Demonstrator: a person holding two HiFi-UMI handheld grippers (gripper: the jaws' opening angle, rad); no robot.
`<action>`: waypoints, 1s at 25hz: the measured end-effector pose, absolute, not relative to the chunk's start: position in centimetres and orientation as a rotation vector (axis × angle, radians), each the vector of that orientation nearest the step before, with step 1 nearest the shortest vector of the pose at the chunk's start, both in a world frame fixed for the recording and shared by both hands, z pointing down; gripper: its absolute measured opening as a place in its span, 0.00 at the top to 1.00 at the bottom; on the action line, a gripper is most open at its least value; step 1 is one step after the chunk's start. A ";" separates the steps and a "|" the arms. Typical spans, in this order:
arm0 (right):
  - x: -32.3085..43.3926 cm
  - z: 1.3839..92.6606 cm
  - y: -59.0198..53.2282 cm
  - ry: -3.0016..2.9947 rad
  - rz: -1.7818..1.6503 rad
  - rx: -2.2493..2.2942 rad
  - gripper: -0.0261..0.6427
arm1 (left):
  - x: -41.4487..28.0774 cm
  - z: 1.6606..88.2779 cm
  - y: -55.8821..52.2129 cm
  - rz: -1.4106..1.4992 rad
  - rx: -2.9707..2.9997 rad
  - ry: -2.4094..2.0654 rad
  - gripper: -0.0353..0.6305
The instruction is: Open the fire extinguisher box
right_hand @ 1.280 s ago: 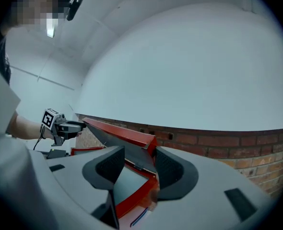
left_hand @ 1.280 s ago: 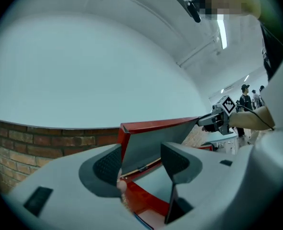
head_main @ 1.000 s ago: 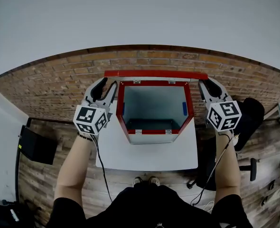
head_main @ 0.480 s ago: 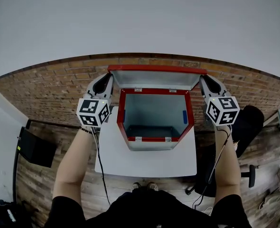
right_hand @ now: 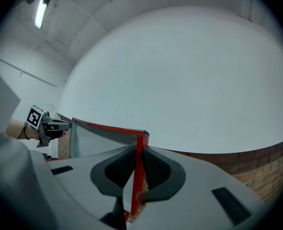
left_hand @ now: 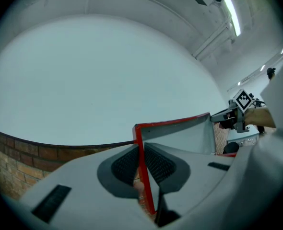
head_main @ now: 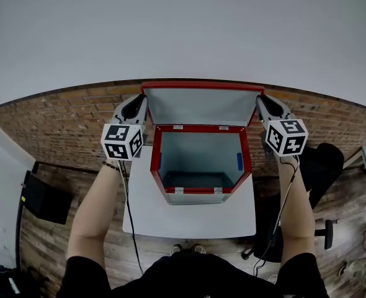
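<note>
The left tool is clamped on the left short edge of the lid. Its jaws have just been closing, and the left gripper view shows the red rim pinched between the ribbed pads. The lid is raised over the rear rim of the fire extinguisher box, with its grey inner face turned toward the person and its long axis running side to side from one tool to the other. The box sits toward the back of the white tabletop, mouth up, and nothing shows inside it. On the far side the right tool grips the opposite short edge in the same way. Its jaws have also just been closing, with the red rim caught between them. Neither hand is nearer than the other, since each holds one end and points level along the edge it holds. As I judge it, any further opening has to swing the lid back, away from the person, about the hinge line below both tools. By count there is one box, one lid, one tabletop, two tools, two hinges at the rear rim, two latches on the front rim, and two blue patches on the inner side walls.
</note>
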State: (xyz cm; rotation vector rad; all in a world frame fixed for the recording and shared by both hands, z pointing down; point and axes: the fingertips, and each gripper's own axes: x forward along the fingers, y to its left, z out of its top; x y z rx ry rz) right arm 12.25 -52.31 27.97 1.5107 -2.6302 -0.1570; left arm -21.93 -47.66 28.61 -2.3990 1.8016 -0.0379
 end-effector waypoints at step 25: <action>11.8 28.4 -56.4 -2.639 -0.168 1.576 0.87 | -22.3 29.0 -51.9 -0.092 -2.409 1.835 0.81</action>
